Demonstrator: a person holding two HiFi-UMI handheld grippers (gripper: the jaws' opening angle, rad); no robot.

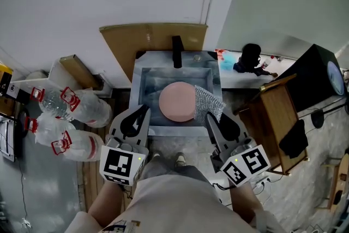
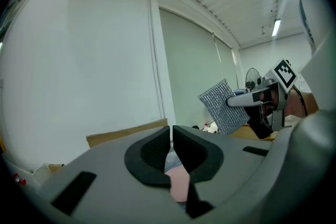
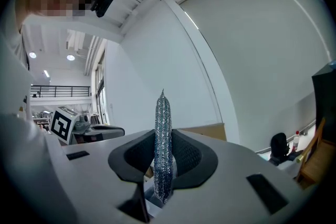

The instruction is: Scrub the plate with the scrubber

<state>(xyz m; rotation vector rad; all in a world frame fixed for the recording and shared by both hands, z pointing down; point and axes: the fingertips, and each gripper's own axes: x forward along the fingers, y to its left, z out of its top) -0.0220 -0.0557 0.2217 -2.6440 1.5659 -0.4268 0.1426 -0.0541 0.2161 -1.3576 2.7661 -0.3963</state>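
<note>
A round pink plate (image 1: pixel 177 101) lies in the metal sink (image 1: pixel 143 84). My right gripper (image 1: pixel 209 117) is shut on a silver mesh scrubber (image 1: pixel 209 102), held upright just past the plate's right edge. In the right gripper view the scrubber (image 3: pixel 163 149) stands edge-on between the pads. My left gripper (image 1: pixel 145 110) hovers at the sink's near left, a little short of the plate. Its jaws are shut with nothing between them (image 2: pixel 171 152). Below them a bit of the pink plate (image 2: pixel 179 186) shows. The left gripper view also shows the scrubber (image 2: pixel 223 106) in the right gripper (image 2: pixel 232 103).
A black faucet (image 1: pixel 176 52) stands at the sink's back edge, with cardboard (image 1: pixel 152 38) behind it. Large water bottles (image 1: pixel 71 112) lie on the floor at the left. A wooden stand (image 1: pixel 278 117) and a black box (image 1: pixel 319 76) are at the right.
</note>
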